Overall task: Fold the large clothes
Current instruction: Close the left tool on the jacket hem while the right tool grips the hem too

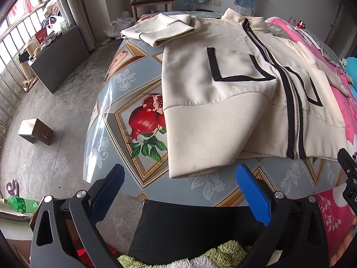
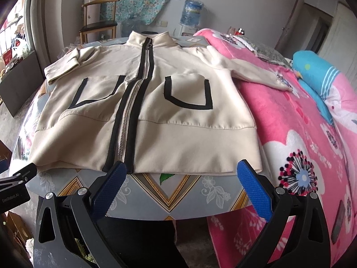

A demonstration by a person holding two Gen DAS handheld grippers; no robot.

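Note:
A cream zip-up jacket (image 2: 178,111) with black trim and two black-edged pockets lies flat, front up, on a table. In the left wrist view the jacket (image 1: 212,102) has its left sleeve (image 1: 160,31) bent across the far table corner. The right sleeve (image 2: 252,71) stretches onto a pink blanket. My left gripper (image 1: 178,178) is open, just short of the hem's left corner, holding nothing. My right gripper (image 2: 181,174) is open at the hem's middle, near the zipper (image 2: 127,134), and it holds nothing either.
The table (image 1: 133,102) has a glossy fruit-print cover. A bed with a pink floral blanket (image 2: 301,145) adjoins it on the right, with a blue pillow (image 2: 319,78). A wooden chair (image 1: 151,0) and a water dispenser (image 2: 191,15) stand behind. A small box (image 1: 35,131) sits on the floor.

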